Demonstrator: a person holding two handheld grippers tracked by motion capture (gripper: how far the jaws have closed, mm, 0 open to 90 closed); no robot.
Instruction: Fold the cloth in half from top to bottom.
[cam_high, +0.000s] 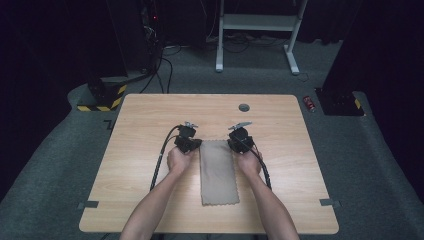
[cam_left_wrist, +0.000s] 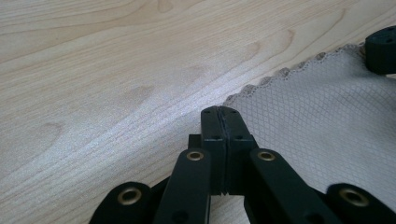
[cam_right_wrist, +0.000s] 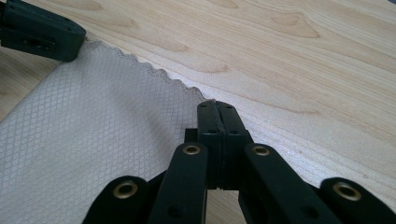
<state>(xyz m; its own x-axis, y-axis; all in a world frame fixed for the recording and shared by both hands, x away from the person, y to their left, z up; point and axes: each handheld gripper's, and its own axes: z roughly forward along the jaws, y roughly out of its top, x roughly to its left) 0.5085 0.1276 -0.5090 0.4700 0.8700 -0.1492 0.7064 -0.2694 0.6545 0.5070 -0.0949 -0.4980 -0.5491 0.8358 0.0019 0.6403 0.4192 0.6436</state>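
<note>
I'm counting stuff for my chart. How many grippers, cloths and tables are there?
Grippers: 2, left gripper and right gripper
Cloths: 1, the beige cloth
Tables: 1, the wooden table
Total: 4
</note>
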